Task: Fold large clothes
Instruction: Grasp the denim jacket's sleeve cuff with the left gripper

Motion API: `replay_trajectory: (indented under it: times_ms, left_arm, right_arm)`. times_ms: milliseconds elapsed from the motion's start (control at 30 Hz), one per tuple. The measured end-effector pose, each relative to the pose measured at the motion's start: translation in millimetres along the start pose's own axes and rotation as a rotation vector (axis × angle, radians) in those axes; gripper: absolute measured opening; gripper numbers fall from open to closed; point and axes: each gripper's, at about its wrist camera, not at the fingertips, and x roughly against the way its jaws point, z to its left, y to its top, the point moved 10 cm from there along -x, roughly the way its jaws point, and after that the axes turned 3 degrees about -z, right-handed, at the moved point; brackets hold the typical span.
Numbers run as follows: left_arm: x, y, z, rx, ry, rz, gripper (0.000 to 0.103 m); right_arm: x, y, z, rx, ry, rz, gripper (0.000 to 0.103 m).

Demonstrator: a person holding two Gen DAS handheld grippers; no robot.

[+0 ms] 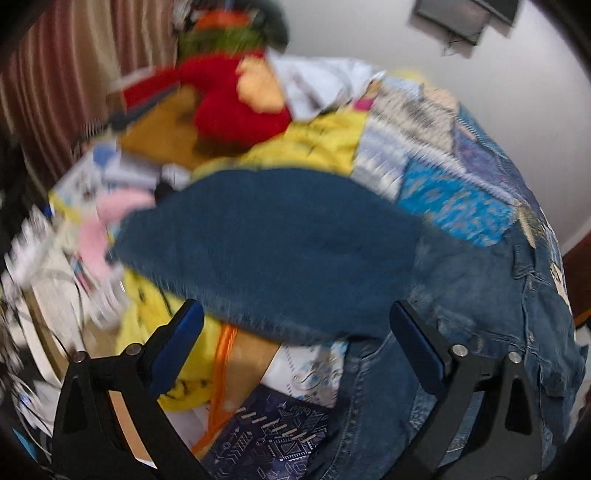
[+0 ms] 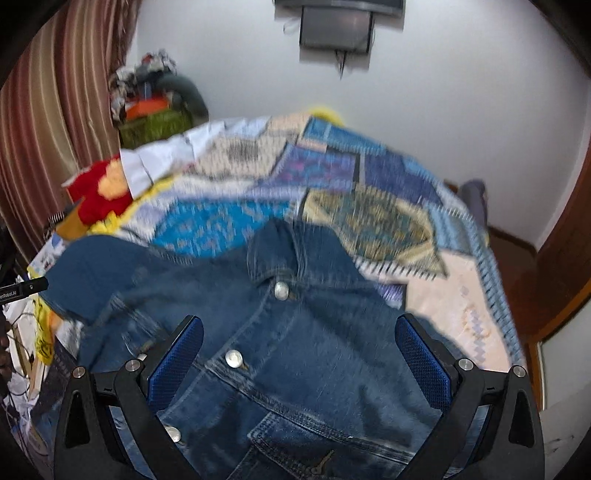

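Observation:
A blue denim jacket (image 2: 295, 339) lies front up on the patchwork bedspread (image 2: 369, 214), collar toward the far wall, silver buttons showing. One sleeve is folded across toward the left; it also shows in the left wrist view (image 1: 266, 243). My right gripper (image 2: 299, 328) is open above the jacket's chest, holding nothing. My left gripper (image 1: 295, 321) is open just above the near edge of the folded sleeve, at the jacket's left side. Both views are blurred by motion.
A red and orange cloth (image 1: 236, 107), a yellow cloth (image 1: 317, 140) and pink and white clothes (image 1: 96, 236) lie heaped at the bed's left. A striped curtain (image 2: 55, 129) hangs at the left. A screen (image 2: 336, 29) is on the white wall.

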Motion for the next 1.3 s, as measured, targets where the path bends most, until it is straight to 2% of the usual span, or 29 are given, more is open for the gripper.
replay_trajectory:
  times_ms: [167, 300, 433, 533, 600, 767, 833, 933, 1000, 1100, 1233, 1300]
  left_arm:
    - [-31, -24, 24, 0.150, -0.044, 0.099, 0.097]
    - [-45, -21, 38, 0.235, -0.078, 0.125, 0.085]
    - [-56, -7, 48, 0.328, -0.113, 0.133, 0.078]
    - [-62, -2, 58, 0.413, -0.089, 0.130, 0.071]
    - [-62, 0, 59, 0.429, -0.062, 0.124, 0.066]
    - [-47, 7, 49, 0.339, 0.054, 0.085, 0.044]
    - [-39, 12, 47, 0.292, 0.104, 0.065, 0.026]
    - [-26, 19, 45, 0.246, 0.151, 0.035, 0.014]
    - [-15, 24, 40, 0.212, 0.178, 0.005, 0.009]
    - [10, 38, 18, 0.124, 0.188, -0.087, 0.008]
    - [43, 59, -37, -0.063, 0.201, -0.220, 0.007]
    - [53, 61, -72, -0.161, 0.182, -0.263, 0.006]
  right_arm:
    - [-43, -30, 2, -0.016, 0.059, 0.157, 0.103]
    - [-60, -45, 10, -0.030, 0.119, 0.242, 0.103]
    - [-66, -50, 13, -0.060, 0.145, 0.270, 0.103]
    - [-65, -51, 12, -0.075, 0.155, 0.280, 0.103]
    - [-62, -51, 11, -0.081, 0.157, 0.278, 0.103]
    - [-48, -46, 7, -0.074, 0.157, 0.259, 0.103]
    - [-43, -45, 3, -0.071, 0.157, 0.249, 0.103]
    - [-33, -44, -4, -0.077, 0.155, 0.235, 0.103]
    - [-25, -43, -9, -0.084, 0.155, 0.221, 0.103]
    - [-13, -42, -19, -0.088, 0.144, 0.199, 0.103]
    - [0, -41, -33, -0.102, 0.134, 0.176, 0.103]
    - [7, -40, -39, -0.118, 0.131, 0.165, 0.103]
